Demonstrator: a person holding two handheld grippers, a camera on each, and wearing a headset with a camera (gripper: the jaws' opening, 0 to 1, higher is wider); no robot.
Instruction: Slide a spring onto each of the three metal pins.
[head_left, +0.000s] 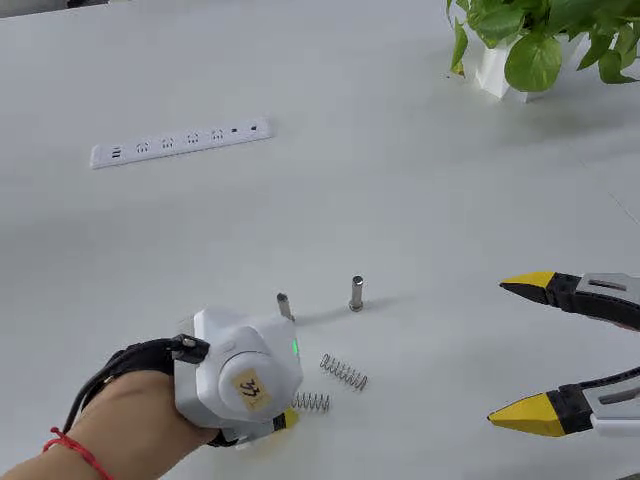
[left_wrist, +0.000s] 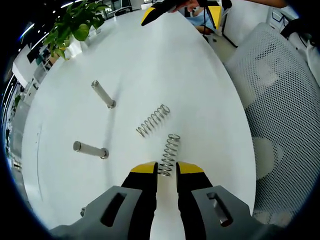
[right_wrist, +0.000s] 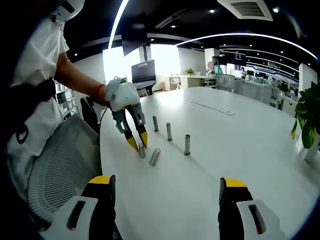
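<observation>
In the head view the left gripper (head_left: 281, 422) sits at the lower left of the frame, held in a hand (head_left: 130, 425), its yellow tip just beside the lower spring (head_left: 311, 402) lying on the white table (head_left: 400, 190). The upper spring (head_left: 343, 371) lies just up and right of it. The right pin (head_left: 356, 293) stands upright above the springs, and the left pin (head_left: 285, 306) shows partly behind the gripper body. At the right edge the right gripper (head_left: 527, 350) has its jaws wide apart, with nothing between them. A power strip (head_left: 180, 142) lies at upper left and a plant (head_left: 540, 40) at upper right

In the left gripper view the jaws stand narrowly apart with the lower spring's near end between the yellow tips; whether they pinch it cannot be told. The upper spring lies slantwise above, both pins at left

In the right gripper view the wide-set jaws rise at the bottom. At centre left the left gripper points down at the springs; behind stand the two pins and a third pin (right_wrist: 155, 123), which looks ribbed
</observation>
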